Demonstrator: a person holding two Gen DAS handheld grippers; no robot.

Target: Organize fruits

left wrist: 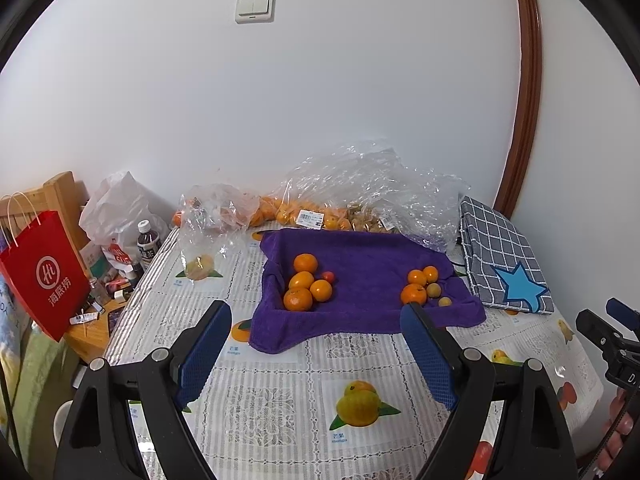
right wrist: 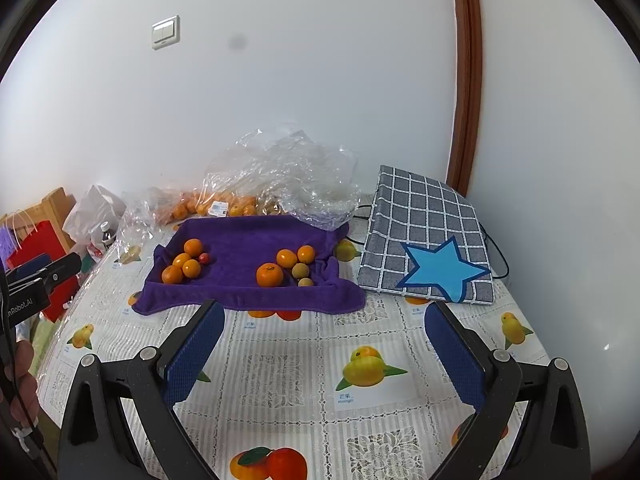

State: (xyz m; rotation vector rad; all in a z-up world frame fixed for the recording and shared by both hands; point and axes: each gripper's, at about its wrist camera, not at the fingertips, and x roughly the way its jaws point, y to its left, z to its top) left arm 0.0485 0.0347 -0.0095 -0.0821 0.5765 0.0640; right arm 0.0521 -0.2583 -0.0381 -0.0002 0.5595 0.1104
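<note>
A purple towel point(left wrist: 360, 264) point(right wrist: 248, 240) lies on the table with two fruit groups. The left group holds several oranges point(left wrist: 303, 280) point(right wrist: 182, 266) and a small red fruit point(left wrist: 329, 277) point(right wrist: 204, 258). The right group holds three oranges point(left wrist: 414, 293) point(right wrist: 269, 274) and two small brownish fruits point(left wrist: 434, 290) point(right wrist: 299, 270). My left gripper point(left wrist: 316, 316) is open and empty, held short of the towel's front edge. My right gripper point(right wrist: 326, 312) is open and empty, over the tablecloth in front of the towel.
Clear plastic bags point(left wrist: 360, 184) point(right wrist: 280, 176) with more oranges lie behind the towel by the wall. A grey checked cloth item with a blue star point(left wrist: 504, 264) point(right wrist: 428, 240) is at the right. A red paper bag point(left wrist: 44, 272) and bottles crowd the left side table.
</note>
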